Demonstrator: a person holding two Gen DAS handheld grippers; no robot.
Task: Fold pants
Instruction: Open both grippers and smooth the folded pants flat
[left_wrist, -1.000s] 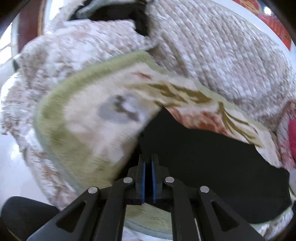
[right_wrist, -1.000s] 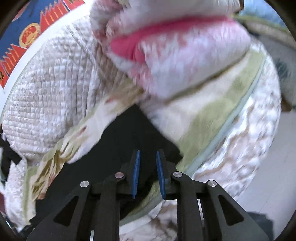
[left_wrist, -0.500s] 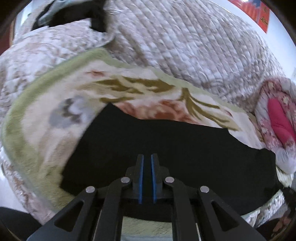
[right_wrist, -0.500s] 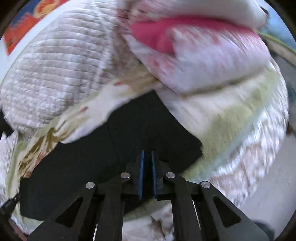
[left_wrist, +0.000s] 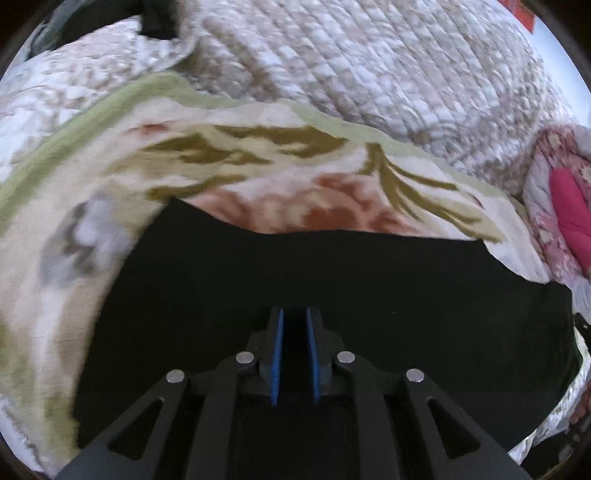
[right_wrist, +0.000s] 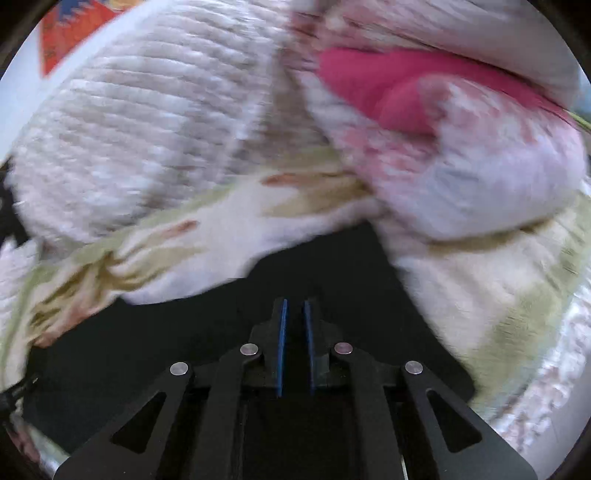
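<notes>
The black pants (left_wrist: 332, 288) lie spread flat on a floral blanket (left_wrist: 258, 177) with a green border. They also show in the right wrist view (right_wrist: 147, 350). My left gripper (left_wrist: 294, 314) is over the near edge of the pants, its blue pads a narrow gap apart with dark cloth between them. My right gripper (right_wrist: 294, 306) is over the other end of the pants, its pads also nearly closed on dark cloth. Whether each pinch holds the fabric is hard to see against the black.
A quilted beige cover (left_wrist: 369, 66) bulges behind the blanket. A pink and red floral pillow (right_wrist: 443, 122) lies close to the right end of the pants; it also shows in the left wrist view (left_wrist: 565, 206). A dark garment (left_wrist: 155, 18) sits far back left.
Both grippers have pulled back over the pants, so more black cloth shows. The right jaws went from open to nearly closed; the left pads now stand slightly wider apart.
</notes>
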